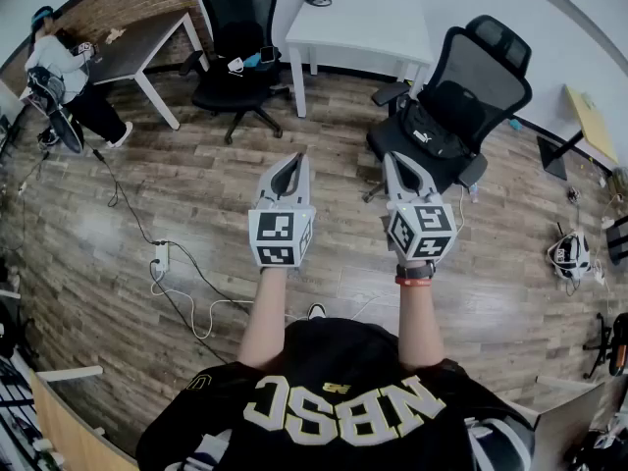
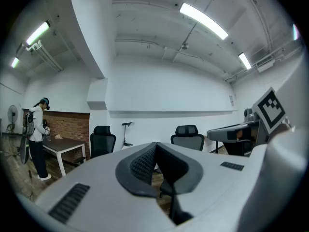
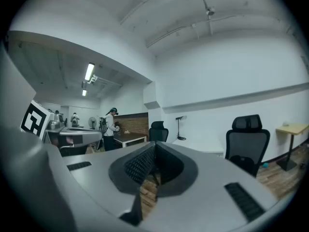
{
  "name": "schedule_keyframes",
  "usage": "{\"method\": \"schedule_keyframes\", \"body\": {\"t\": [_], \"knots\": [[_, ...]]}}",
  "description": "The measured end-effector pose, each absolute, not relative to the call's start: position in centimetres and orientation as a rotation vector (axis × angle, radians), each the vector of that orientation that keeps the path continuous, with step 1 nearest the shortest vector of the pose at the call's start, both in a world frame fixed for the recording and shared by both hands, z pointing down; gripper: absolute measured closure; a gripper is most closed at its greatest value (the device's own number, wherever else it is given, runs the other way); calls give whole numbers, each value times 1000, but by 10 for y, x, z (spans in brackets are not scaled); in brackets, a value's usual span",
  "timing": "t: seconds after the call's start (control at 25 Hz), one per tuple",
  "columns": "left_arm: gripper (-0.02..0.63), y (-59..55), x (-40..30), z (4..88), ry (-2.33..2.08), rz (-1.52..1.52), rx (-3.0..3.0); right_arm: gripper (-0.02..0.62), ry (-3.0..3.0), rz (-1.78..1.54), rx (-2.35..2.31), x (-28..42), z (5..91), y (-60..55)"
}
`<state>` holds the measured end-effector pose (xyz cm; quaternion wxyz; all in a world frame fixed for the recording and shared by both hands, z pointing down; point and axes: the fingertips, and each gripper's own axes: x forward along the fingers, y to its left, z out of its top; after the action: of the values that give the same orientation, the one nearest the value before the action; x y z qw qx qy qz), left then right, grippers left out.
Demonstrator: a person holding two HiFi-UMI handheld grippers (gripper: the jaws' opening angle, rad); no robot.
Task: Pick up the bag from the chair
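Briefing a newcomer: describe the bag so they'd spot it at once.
Start at the white table. The chair right of it has the bag on its seat: black, with a small white logo, while the other chair holds only small items.

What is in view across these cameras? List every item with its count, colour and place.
right chair: one, black, upper right
bag: one, black, on the right chair's seat
left chair: one, black, upper centre, small items on its seat
white table: one, white, between the two chairs
dark table: one, dark top, white legs, upper left
person: one, white top, dark trousers, beside the dark table
power strip: one, white, on the wood floor, cables attached
left claw: one, pale grey, shut, empty
right claw: one, pale grey, shut, empty
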<state>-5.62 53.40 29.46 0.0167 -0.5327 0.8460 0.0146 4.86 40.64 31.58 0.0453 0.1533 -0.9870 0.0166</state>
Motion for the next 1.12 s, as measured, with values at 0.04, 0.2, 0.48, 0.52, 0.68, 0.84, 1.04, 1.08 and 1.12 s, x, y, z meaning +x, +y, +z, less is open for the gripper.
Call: {"method": "schedule_keyframes", "body": {"t": [0.04,0.2,0.48,0.52,0.68,0.84,1.04,1.08,1.12], "knots": [[591,536,-60,296,2627,53,-1663,583,-3011,47,474,45,317,408],[591,542,-74,303,2629,78,-1691,580,-2995,76,508,33,326,415],[591,517,-99,322,2633,95,-1750,586,-2966,146,516,4,348,395],[591,508,-102,324,2630,94,-1760,586,-2966,155,518,0,351,388],[591,458,-124,334,2607,79,-1801,586,-2968,171,538,-23,362,342],[591,377,-156,334,2561,59,-1866,586,-2973,204,584,-53,364,270],[591,252,-166,322,2453,48,-2009,586,-2972,194,677,-75,346,172],[591,227,-164,322,2431,41,-2049,586,-2962,202,694,-76,346,154],[591,202,-161,323,2409,38,-2089,586,-2950,213,714,-76,347,136]]}}
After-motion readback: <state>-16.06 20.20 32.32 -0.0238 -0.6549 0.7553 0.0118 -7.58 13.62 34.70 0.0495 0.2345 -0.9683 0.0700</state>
